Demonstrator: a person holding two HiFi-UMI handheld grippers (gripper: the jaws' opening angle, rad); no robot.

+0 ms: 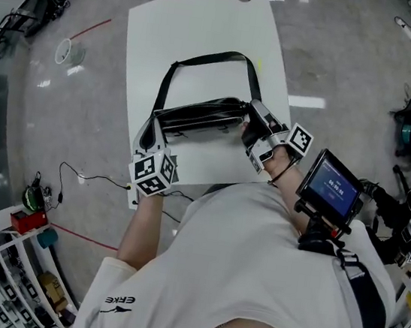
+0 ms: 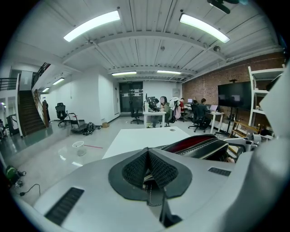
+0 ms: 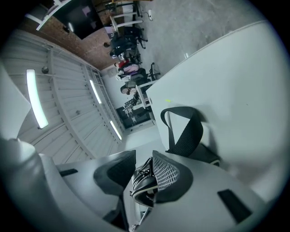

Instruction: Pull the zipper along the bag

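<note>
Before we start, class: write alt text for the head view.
A person at a white table holds a black bag with two grippers: left gripper at its left end, right gripper at its right end. The strap loops across the table.

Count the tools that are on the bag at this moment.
2. The left tool is shut on the left end of the bag; the right tool has the bag's right end between its pads. No others are in view.
</note>
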